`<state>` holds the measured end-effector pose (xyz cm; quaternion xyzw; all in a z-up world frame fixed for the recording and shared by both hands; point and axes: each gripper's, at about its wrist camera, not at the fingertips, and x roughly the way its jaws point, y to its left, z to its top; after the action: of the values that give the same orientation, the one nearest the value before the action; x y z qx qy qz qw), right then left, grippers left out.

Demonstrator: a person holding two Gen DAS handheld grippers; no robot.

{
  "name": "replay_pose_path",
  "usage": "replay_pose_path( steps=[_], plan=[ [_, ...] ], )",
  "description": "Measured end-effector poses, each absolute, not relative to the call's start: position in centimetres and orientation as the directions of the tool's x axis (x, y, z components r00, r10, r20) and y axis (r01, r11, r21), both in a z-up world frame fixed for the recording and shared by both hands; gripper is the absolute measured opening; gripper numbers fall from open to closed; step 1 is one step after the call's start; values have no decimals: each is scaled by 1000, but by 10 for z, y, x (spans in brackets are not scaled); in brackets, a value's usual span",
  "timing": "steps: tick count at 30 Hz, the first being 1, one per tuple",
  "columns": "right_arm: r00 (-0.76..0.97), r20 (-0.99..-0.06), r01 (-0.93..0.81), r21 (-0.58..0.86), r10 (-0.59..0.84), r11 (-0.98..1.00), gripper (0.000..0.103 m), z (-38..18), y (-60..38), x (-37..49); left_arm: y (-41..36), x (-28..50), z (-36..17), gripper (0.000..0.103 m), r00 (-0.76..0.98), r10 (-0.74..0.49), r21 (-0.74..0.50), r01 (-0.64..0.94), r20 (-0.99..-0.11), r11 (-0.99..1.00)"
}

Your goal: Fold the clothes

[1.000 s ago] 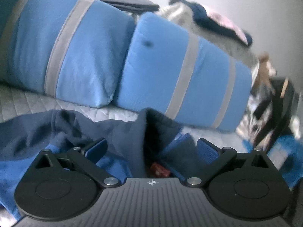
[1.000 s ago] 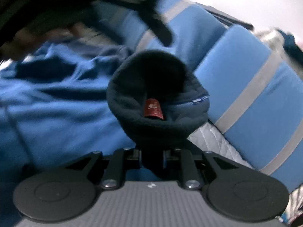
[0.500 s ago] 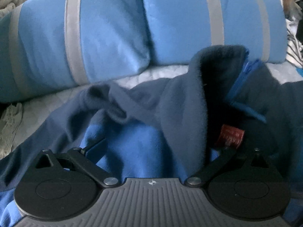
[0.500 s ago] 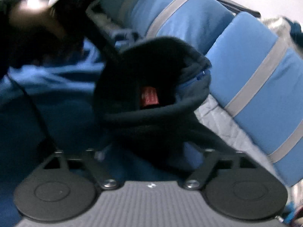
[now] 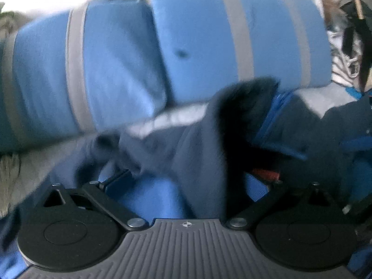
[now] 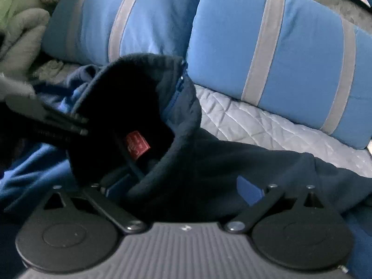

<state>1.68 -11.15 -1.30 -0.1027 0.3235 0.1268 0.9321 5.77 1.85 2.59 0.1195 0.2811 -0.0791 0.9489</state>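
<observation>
Released now, the navy-and-blue fleece jacket [image 6: 190,125] slumps on the quilted bed near the striped blue pillows [image 6: 267,34], right tool [image 6: 183,186] just sprung wide around its collar, left tool [image 5: 193,181] open too.

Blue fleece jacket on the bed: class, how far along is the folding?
Done: nothing looks folded; the navy and blue fleece jacket lies rumpled on the quilted bed cover, its collar with the red label standing up. In hand: nothing; the right gripper has just been opening, jaws wide around the collar, and the left gripper is open over the fabric. Left: flattening and every fold.
</observation>
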Motion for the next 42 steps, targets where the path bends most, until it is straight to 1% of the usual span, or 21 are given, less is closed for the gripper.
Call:
replay_pose_path(
  steps=[2,4,6,9,11,14,17,18,20,21,25,29,30,31,32,33,35,36,38,40,42],
  plan=[
    [778,-613,-276,-136,137,952,99,-14,-107,12,9,56,30,102,851,-71,228,219,-521,949],
    [793,-601,-246,-160,103,956,97,-15,-107,7,2,56,31,102,871,-29,302,201,-490,932],
    [796,-602,-203,-186,52,961,87,-15,-109,6,2,53,31,102,885,42,375,153,-463,915],
    [777,-630,-149,-199,-10,969,81,-17,-120,9,15,52,31,102,890,123,435,90,-439,896],
    [776,-630,-133,-220,-37,966,81,-19,-126,7,28,52,32,102,884,154,441,64,-442,895],
    [784,-615,-120,-272,-77,955,81,-20,-130,2,49,51,35,103,869,149,410,67,-473,909],
    [792,-604,-124,-309,-93,943,82,-21,-133,-6,67,45,36,103,845,103,355,108,-525,928],
    [790,-606,-129,-312,-92,941,83,-20,-133,-7,68,44,35,103,838,101,359,118,-537,926],
    [785,-614,-144,-317,-87,938,83,-19,-132,-8,63,40,31,103,827,110,408,151,-550,901],
    [782,-617,-150,-324,-88,934,85,-18,-131,-7,59,36,28,103,827,119,444,169,-550,880],
    [776,-623,-173,-364,-101,915,89,-18,-127,-7,46,27,20,103,837,139,575,233,-529,785],
    [772,-626,-185,-381,-106,906,93,-19,-129,-5,41,20,19,102,839,134,629,279,-527,725],
    [773,-625,-185,-385,-108,904,94,-19,-129,-5,41,20,19,99,832,129,624,293,-540,724],
    [774,-623,-185,-389,-110,902,95,-19,-130,-4,42,19,19,87,819,109,604,318,-563,731],
    [775,-622,-186,-393,-112,900,96,-19,-130,-4,42,18,20,77,806,89,584,341,-585,737],
    [776,-620,-188,-398,-113,898,96,-19,-130,-4,42,17,20,72,795,71,564,361,-602,743],
    [777,-619,-195,-410,-115,891,97,-19,-129,-3,42,17,20,47,772,34,524,398,-635,753],
    [778,-617,-200,-419,-116,886,99,-20,-129,-2,41,15,21,43,764,19,510,413,-645,755],
    [779,-615,-206,-431,-119,879,101,-20,-129,-1,39,12,22,31,747,-11,482,440,-664,757],
    [774,-622,-202,-423,-120,884,102,-18,-134,2,37,7,25,28,742,-38,464,457,-669,759],
    [763,-636,-186,-388,-116,903,102,-15,-144,6,34,1,28,28,737,-66,446,474,-672,759]
  ],
)
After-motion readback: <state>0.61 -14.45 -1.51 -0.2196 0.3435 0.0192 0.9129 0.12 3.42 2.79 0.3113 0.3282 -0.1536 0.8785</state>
